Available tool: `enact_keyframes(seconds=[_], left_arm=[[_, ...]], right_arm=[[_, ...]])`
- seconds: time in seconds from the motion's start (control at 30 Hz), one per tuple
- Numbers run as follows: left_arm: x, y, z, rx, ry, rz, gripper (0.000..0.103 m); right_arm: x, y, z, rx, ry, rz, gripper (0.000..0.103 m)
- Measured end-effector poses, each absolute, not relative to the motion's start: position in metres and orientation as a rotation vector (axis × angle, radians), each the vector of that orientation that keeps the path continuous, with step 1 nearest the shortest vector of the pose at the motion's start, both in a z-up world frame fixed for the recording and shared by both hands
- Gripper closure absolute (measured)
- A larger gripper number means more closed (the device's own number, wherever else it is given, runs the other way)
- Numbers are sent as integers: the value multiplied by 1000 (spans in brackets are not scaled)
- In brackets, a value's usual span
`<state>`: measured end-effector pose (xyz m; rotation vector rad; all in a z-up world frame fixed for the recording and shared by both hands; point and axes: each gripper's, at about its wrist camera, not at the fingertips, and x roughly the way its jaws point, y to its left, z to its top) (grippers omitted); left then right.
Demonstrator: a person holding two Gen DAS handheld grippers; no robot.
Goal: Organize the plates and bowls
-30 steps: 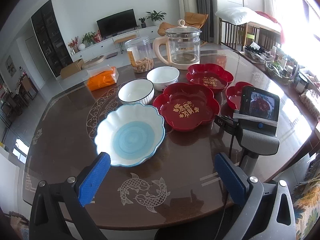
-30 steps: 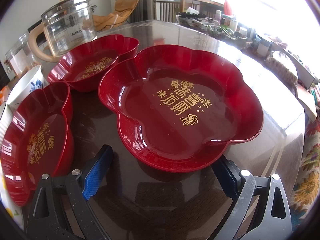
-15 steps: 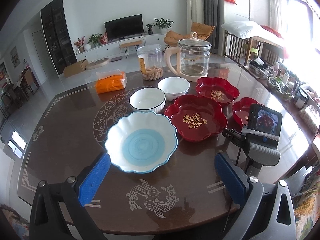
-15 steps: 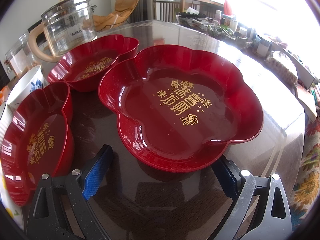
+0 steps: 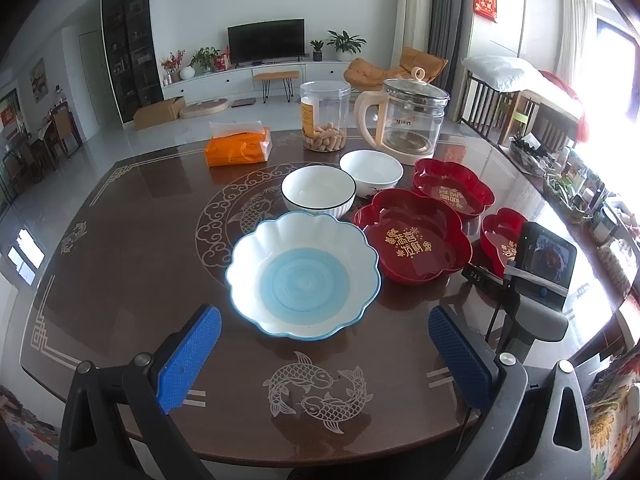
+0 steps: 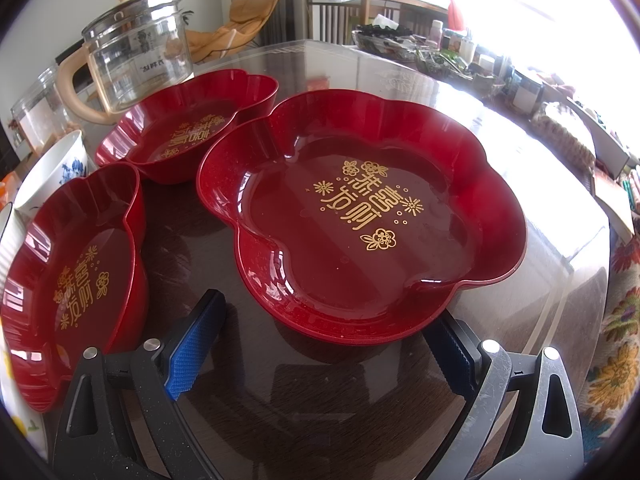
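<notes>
Both sets of jaws are spread wide and hold nothing. Our right gripper (image 6: 320,344) sits low at the near rim of the nearest red plate (image 6: 360,216), which rests flat on the table (image 6: 540,128); our left gripper (image 5: 324,356) hangs higher and further back, facing the scalloped blue bowl (image 5: 302,276).

Risks, as we judge them:
- The glass top looks slick. If our right jaws push the rim rather than closing over it, the plate may slide into the second red plate (image 6: 188,128) just behind it.
- The rim is lobed and sloped; a pinch on a curve could slip.
- The third red plate (image 6: 68,264) lies just left of our right jaws, so a sideways swing may knock it.

Surroundings: two white bowls (image 5: 318,194) and (image 5: 371,172) stand beyond the blue one, with a glass kettle (image 5: 408,120), a snack jar (image 5: 325,116) and an orange tissue pack (image 5: 239,146) further back. The kettle is fragile and near the far plate. Nothing blocks the near rim.
</notes>
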<state>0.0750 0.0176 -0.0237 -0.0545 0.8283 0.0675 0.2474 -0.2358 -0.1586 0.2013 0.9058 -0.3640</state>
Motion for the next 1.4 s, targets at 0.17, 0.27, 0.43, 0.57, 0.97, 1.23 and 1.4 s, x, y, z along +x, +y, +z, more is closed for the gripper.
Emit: enact_keyframes(seconds=[0.17,0.27,0.43,0.57,0.97,1.23,1.4], left_arm=[[77,18,-24,-60,835,68,0],[77,17,-24,-59,833,66,0],[78,15,-26,-55,837,63,0],[79,16,-27,-58,840,65,0],[82,15,-28,-54,842,69,0],[86,16,-30,-62,849,74,0],[87,20,-30,-72,847,81,0]], right_arm=[[247,-236,-159,201,906,-364,6],[247,-236,-159,201,906,-364,6],[247,-236,-159,201,906,-364,6],[247,-236,-159,201,906,-364,6],[247,-236,-159,201,906,-365,6],[247,-236,-159,201,906,-365,6],[247,-236,-159,201,906,-365,6]])
